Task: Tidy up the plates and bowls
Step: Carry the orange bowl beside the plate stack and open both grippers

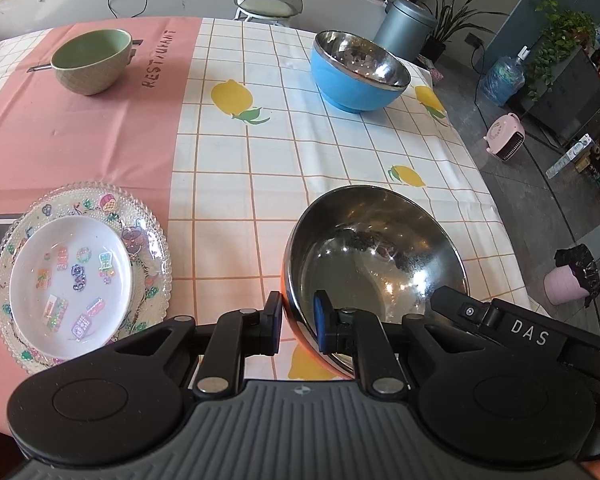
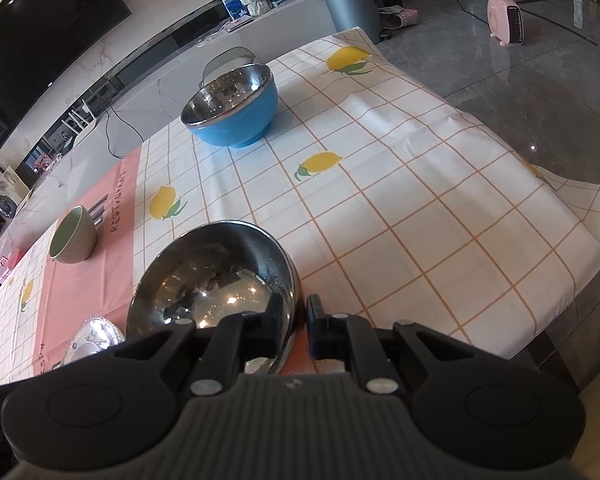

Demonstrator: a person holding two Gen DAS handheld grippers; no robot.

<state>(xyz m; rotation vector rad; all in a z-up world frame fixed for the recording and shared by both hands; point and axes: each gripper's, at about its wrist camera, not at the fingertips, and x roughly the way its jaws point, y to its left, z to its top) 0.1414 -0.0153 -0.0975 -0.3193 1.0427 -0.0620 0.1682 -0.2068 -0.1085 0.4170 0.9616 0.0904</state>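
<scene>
A steel bowl with an orange outside (image 1: 376,264) (image 2: 212,276) sits tilted low over the checked tablecloth; I cannot tell whether it touches it. My left gripper (image 1: 298,320) is shut on its near left rim. My right gripper (image 2: 296,324) is shut on the rim's right side, one finger inside the bowl and one outside, and it also shows at the right of the left wrist view (image 1: 460,312). A blue steel-lined bowl (image 1: 356,92) (image 2: 236,120) stands at the far right. A green bowl (image 1: 88,60) (image 2: 74,240) stands far left. A small white dish (image 1: 70,280) lies on a beaded glass plate (image 1: 148,216) (image 2: 96,330) at near left.
The table edge (image 2: 560,264) drops to a grey floor on the right. A chair (image 1: 268,4) stands at the table's far side, with a grey bin (image 1: 404,28) and a pink heater (image 1: 504,136) on the floor beyond. Bare tablecloth (image 1: 260,152) lies between the bowls.
</scene>
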